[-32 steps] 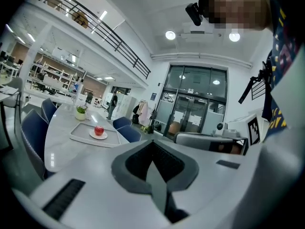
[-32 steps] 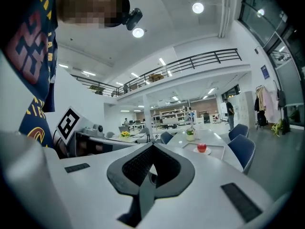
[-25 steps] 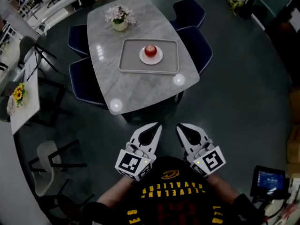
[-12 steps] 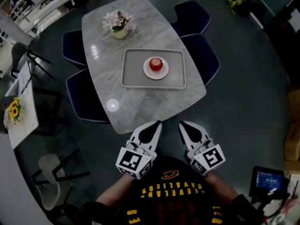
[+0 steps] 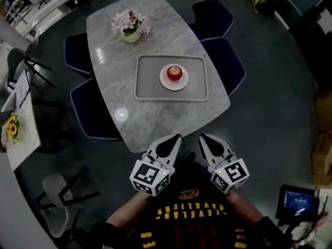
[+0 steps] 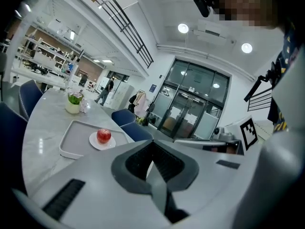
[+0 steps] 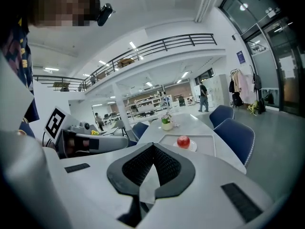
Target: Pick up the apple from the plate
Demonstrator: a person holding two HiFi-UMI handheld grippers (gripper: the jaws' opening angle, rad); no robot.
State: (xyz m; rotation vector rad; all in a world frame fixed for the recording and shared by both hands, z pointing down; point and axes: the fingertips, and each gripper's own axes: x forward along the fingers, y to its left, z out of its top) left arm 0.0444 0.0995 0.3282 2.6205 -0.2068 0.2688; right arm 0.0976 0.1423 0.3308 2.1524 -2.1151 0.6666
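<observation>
Head view looks steeply down on the table (image 5: 155, 113) from beyond its near end, well off. Both gripper views look low and level along it from that end, sharing the tray (image 6: 76, 135) and apple (image 6: 104, 135).

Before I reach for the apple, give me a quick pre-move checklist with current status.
1. Apple sits on the plate: ok.
2. Plate inside the tray on the table: ok.
3. Left gripper open for a grasp: not ok, shut and empty.
4. Right gripper open: not ok, shut and empty.
5. Grippers at the apple: not ok, both close to the person's body.
6. Flower pot out of the way: ok, beyond the tray.
</observation>
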